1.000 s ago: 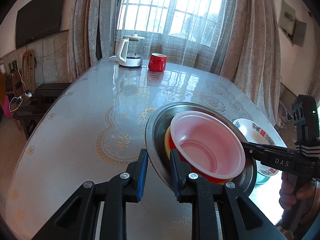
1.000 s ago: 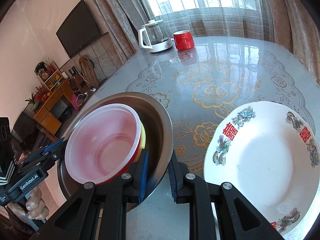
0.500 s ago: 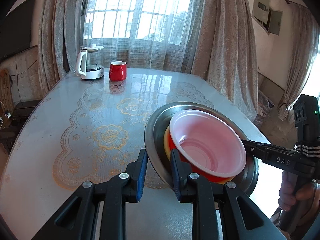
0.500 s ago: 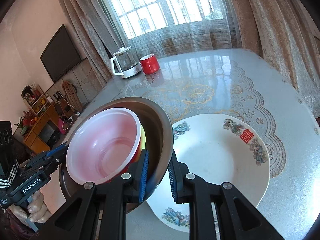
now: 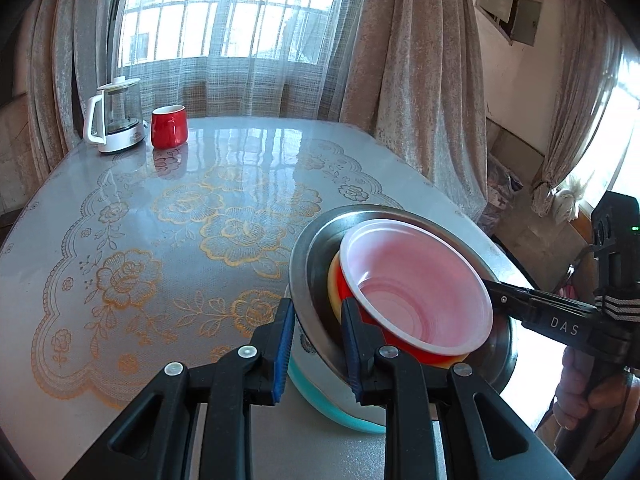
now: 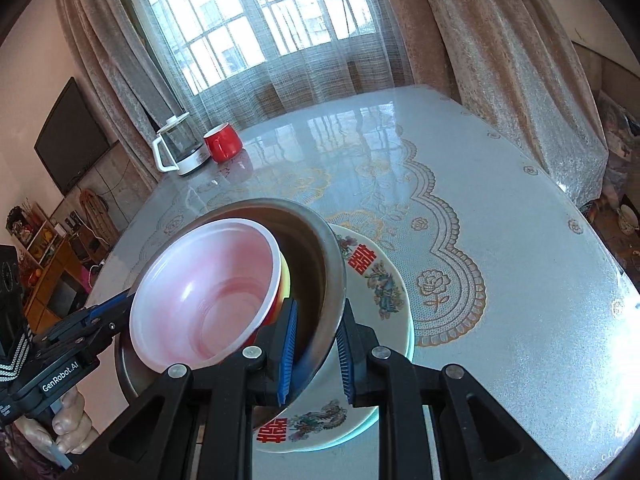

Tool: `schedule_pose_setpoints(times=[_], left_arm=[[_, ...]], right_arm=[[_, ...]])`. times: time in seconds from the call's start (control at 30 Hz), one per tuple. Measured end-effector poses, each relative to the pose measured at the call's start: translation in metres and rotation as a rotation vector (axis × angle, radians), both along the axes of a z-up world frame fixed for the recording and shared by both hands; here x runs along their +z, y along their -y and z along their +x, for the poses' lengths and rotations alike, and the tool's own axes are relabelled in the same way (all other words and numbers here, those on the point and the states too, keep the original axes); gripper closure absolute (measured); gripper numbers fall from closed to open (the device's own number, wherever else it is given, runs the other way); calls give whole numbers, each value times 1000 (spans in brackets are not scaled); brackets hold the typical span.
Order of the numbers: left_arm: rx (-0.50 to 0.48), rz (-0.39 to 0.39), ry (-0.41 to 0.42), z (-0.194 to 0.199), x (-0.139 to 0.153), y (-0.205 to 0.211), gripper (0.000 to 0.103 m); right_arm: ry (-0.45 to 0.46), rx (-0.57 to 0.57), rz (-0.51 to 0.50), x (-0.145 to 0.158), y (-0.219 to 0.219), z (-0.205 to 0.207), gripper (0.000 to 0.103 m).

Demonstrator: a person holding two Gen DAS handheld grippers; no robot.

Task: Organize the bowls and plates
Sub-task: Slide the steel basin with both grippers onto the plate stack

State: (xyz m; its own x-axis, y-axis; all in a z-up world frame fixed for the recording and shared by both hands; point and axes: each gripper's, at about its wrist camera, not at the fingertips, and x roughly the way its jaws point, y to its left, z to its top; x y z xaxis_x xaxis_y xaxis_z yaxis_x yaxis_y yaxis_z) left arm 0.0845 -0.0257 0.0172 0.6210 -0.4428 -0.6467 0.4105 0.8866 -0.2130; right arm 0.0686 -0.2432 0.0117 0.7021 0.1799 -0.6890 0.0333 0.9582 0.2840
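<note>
A steel plate (image 5: 308,264) (image 6: 320,248) carries a pink plastic bowl (image 5: 416,280) (image 6: 208,288) nested in a red and a yellow bowl. My left gripper (image 5: 316,320) is shut on the plate's near rim. My right gripper (image 6: 316,320) is shut on the opposite rim and shows in the left wrist view (image 5: 540,308). The stack hangs tilted just above a white floral plate with a teal rim (image 6: 384,288) (image 5: 320,400) near the table's front edge. Whether it touches that plate I cannot tell.
A glass kettle on a white base (image 5: 116,120) (image 6: 176,148) and a red mug (image 5: 169,126) (image 6: 222,142) stand at the far end of the lace-covered table (image 5: 160,216). The table's right edge (image 6: 592,248) drops off to curtains and floor clutter.
Both grippers carried the steel plate with its bowls to the right, from beside the floral plate to over it. The grips stayed shut.
</note>
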Motion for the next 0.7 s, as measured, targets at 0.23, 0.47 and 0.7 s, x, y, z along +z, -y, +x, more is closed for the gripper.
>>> schedule_pose_setpoints(times=[0.23,0.47,0.7], left_arm=[[5,18,-43,8,-16,12,80],[3,41,-61,12,-27,18,80],[-7,60,-54,13,-29,22,80]], right_arm=[[-30,-9,1,-13,10,6,83],[-46,-16,-5,-20,13,11,83],[-47,-25,-12,-23,16,13,83]])
